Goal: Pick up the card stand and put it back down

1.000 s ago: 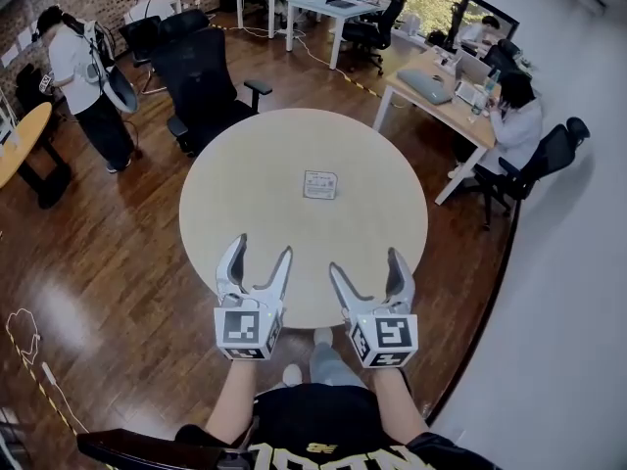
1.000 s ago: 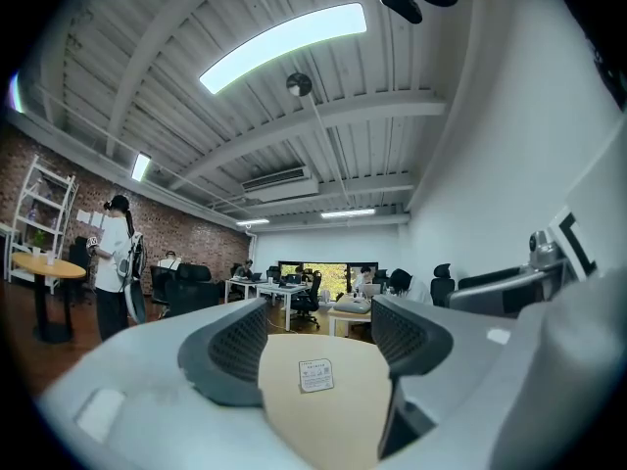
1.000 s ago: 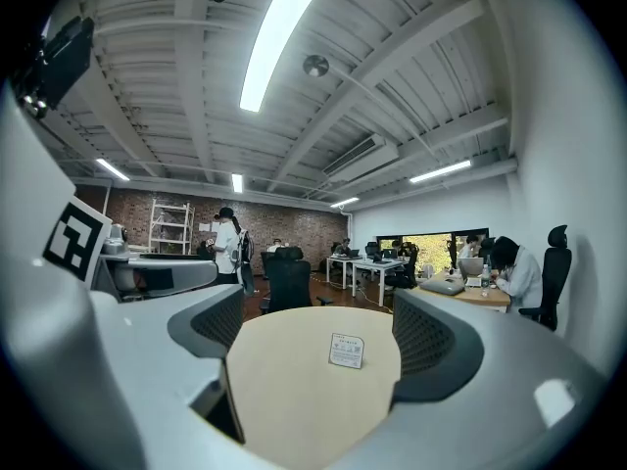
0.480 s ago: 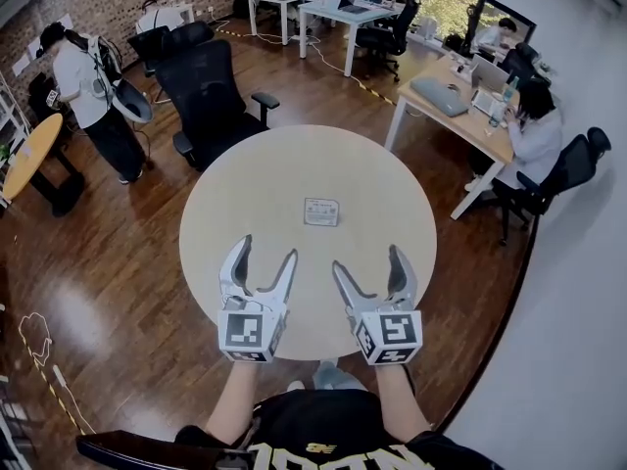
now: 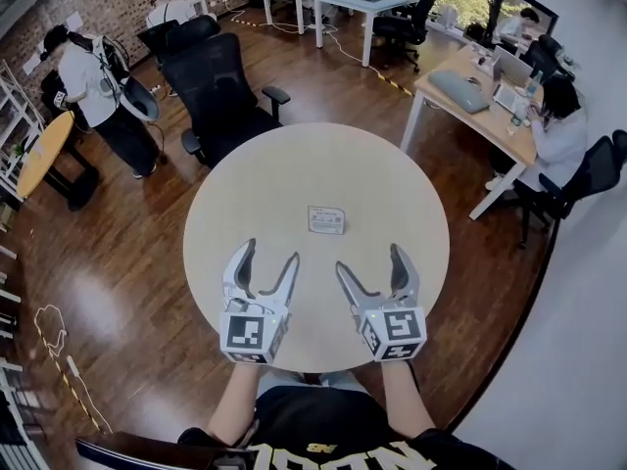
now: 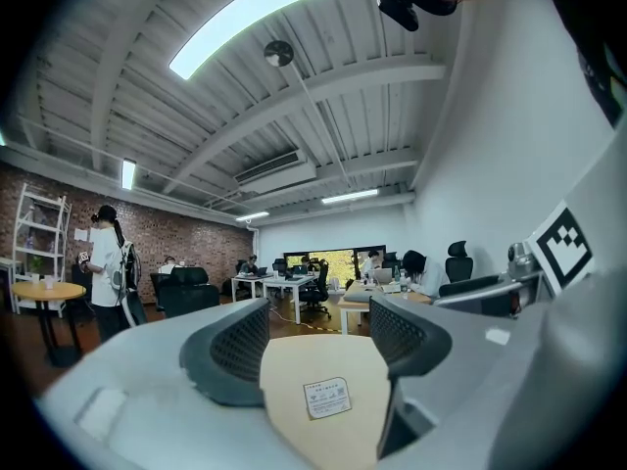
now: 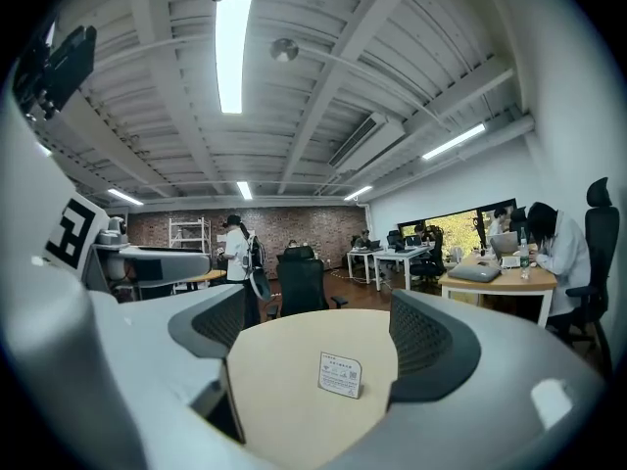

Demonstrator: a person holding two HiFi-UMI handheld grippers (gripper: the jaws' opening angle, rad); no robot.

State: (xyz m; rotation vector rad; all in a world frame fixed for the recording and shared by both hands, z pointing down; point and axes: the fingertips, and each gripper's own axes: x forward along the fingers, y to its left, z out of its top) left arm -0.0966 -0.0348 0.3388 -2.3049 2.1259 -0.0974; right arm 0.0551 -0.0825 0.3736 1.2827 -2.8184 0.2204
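The card stand [image 5: 326,220], a small clear holder with a white printed card, stands upright near the middle of the round wooden table [image 5: 245,194]. It also shows in the left gripper view [image 6: 326,398] and in the right gripper view [image 7: 340,374], well ahead of the jaws. My left gripper [image 5: 268,261] hovers over the table's near edge, open, nothing between its fingers. My right gripper [image 5: 371,262] is beside it, also open and empty. Both point toward the stand and are well short of it.
A black office chair [image 5: 223,96] stands at the table's far side. A person [image 5: 103,91] stands at the far left near a small yellow table [image 5: 39,155]. Desks [image 5: 490,91] with seated people lie at the right and back. Wooden floor surrounds the table.
Both grippers and the camera have moved forward toward the table, so they now reach further over its near edge. The card stand has not moved on the table.
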